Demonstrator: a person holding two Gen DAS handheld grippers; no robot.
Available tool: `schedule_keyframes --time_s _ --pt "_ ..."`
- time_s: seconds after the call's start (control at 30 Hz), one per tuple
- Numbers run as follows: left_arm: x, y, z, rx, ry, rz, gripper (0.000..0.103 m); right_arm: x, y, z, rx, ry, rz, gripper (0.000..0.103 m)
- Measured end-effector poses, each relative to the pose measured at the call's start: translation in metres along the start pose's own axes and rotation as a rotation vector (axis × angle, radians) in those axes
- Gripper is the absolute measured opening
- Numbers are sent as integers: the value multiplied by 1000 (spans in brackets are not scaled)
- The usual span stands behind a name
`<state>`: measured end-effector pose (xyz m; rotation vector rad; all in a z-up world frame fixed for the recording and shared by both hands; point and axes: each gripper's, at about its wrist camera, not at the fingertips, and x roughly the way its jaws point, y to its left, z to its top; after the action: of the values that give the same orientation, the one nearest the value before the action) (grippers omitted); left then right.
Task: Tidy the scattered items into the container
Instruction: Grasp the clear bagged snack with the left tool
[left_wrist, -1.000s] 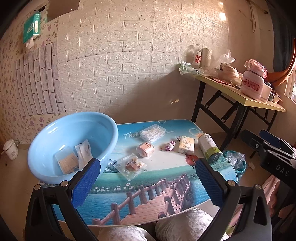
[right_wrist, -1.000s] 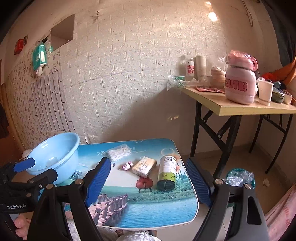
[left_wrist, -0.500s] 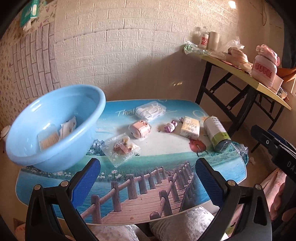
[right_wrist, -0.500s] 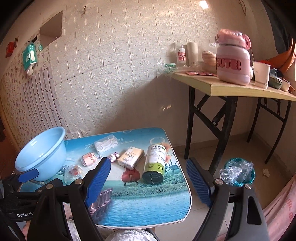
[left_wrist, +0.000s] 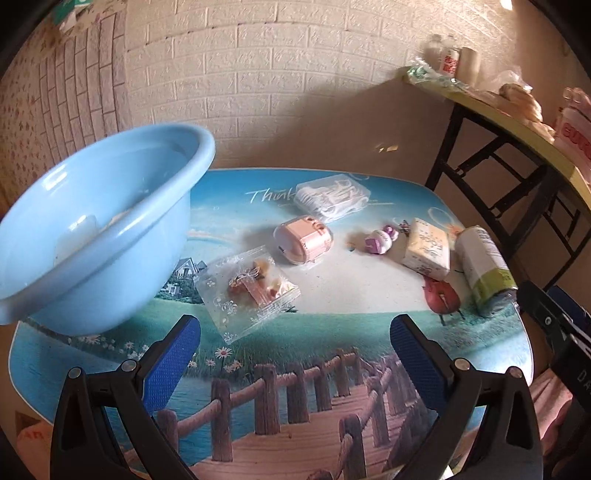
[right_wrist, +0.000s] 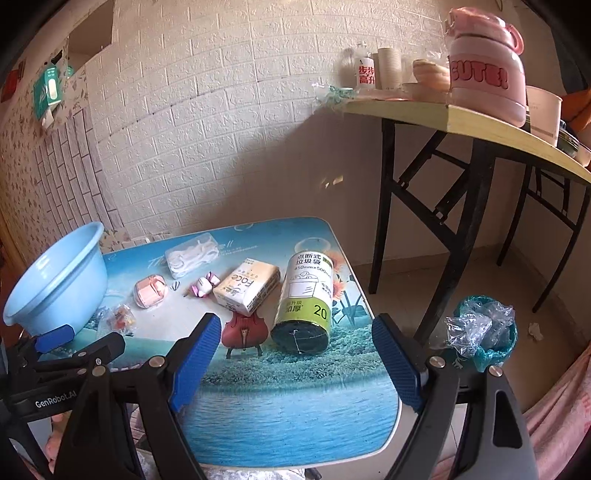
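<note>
Clear crinkly plastic packet of small orange trinkets at centre-left of the left view, flat on the printed scenic tabletop, just beside the round light-blue plastic basin at far left. Some paper packets already in the basin, blurred. Left gripper spread wide, empty, hovering short of the packet. Right gripper likewise parted, empty, near the green-labelled bag roll. Likely next: packet. Best pinched by a raised edge, film being slippery; low approach, clear of the basin wall.
</note>
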<state>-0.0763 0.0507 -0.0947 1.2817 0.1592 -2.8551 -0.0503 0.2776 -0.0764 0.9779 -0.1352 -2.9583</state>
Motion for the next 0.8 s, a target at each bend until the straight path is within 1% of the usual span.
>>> schedule_keyframes --time_s 0.2,0.33,0.5,0.63,0.8 --pt "22 15 8 -106 45 39 103 20 3 2 -31 10 13 85" --pt "33 21 13 -138 52 61 103 29 -2 3 -72 21 43 85" --pt "46 24 15 -186 66 99 103 36 -13 8 -49 26 57 85" --pt "55 18 18 -155 78 145 103 41 -15 8 -34 34 64 85" --pt "60 12 18 -120 91 167 103 49 -15 6 -37 56 56 85"
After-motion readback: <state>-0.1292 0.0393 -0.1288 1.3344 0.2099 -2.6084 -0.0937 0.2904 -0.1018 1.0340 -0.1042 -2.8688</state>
